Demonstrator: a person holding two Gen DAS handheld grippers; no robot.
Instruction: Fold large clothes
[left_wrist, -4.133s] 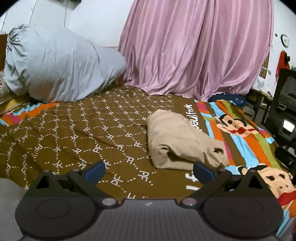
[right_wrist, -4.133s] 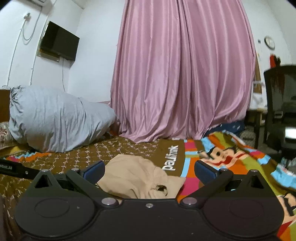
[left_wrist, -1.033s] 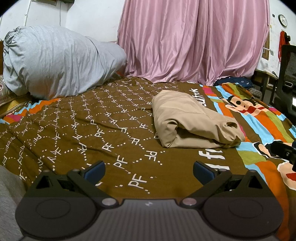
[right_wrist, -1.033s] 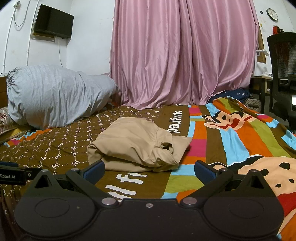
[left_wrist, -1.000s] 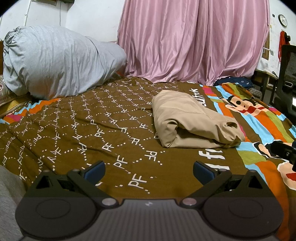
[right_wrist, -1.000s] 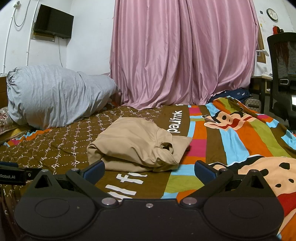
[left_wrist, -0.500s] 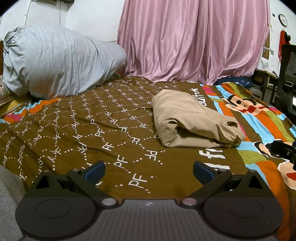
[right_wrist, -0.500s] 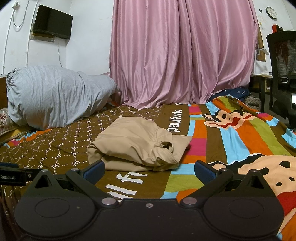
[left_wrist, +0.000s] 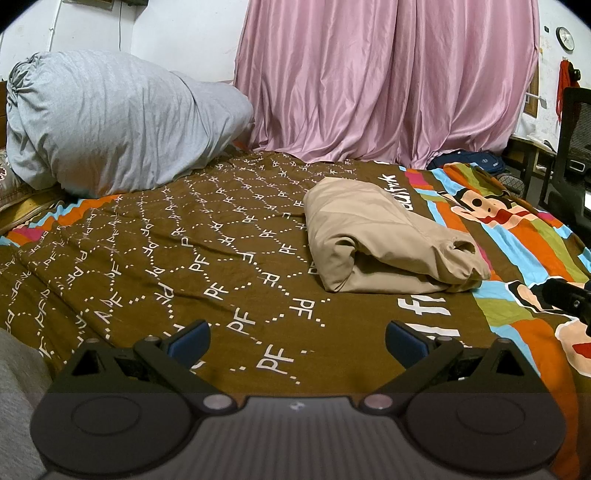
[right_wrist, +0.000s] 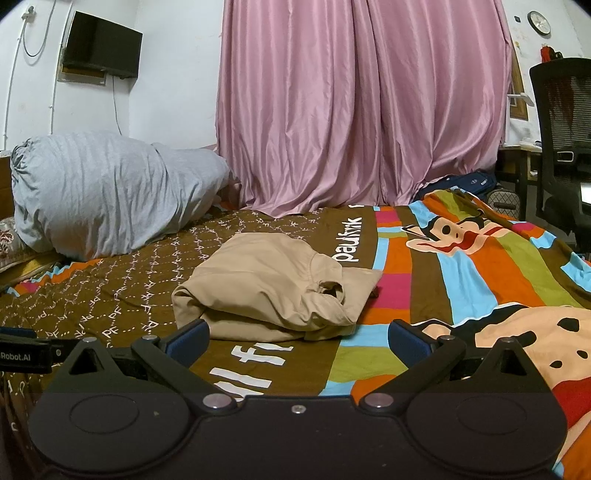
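Left wrist view is showing me the beige garment (left_wrist: 384, 240) lying as a compact folded bundle on the patterned bedspread (left_wrist: 155, 258), right of centre, so I'm judging the fold as good as finished. I'm holding the left gripper (left_wrist: 297, 338) spread wide and empty, hovering well short of the bundle; the right gripper (right_wrist: 299, 338) is likewise spread and gripping nothing, its near-left fingertip overlapping the bundle's edge in view. I'm not seeing the bundle's underside or far side, so the neatness of its layers is staying unclear.
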